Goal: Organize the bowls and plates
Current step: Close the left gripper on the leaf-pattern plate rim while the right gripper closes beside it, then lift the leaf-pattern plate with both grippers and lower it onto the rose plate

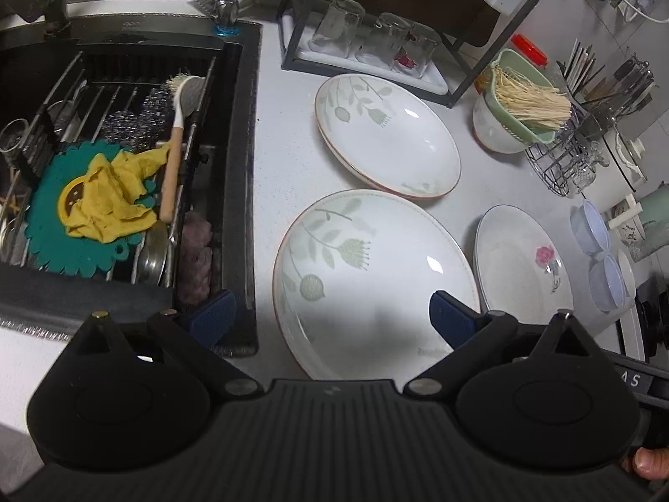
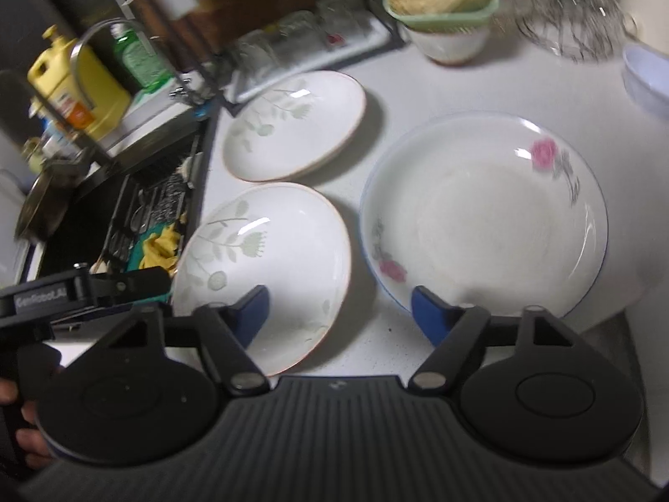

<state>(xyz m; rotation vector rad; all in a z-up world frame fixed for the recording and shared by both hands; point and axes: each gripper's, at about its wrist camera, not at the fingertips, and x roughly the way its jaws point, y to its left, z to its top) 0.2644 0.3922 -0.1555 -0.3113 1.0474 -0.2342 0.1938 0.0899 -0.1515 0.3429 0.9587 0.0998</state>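
1. My left gripper (image 1: 330,313) has its jaws spread wide with nothing between the pads; it hovers over the near leaf-pattern plate (image 1: 372,276).
2. My right gripper (image 2: 338,313) has its jaws apart, gripping nothing; bare counter (image 2: 376,347) shows between the fingers.
3. The near leaf-pattern plate lies at the counter's front edge, just beside the sink (image 1: 125,167).
4. A second leaf-pattern plate (image 1: 389,134) sits behind it, toward the glass rack (image 1: 368,42).
5. The rose-pattern plate (image 2: 485,213) lies to the right of the near plate, rims close; contact cannot be told.
6. A bowl with a green strainer (image 1: 514,113) stands near the counter's back edge.
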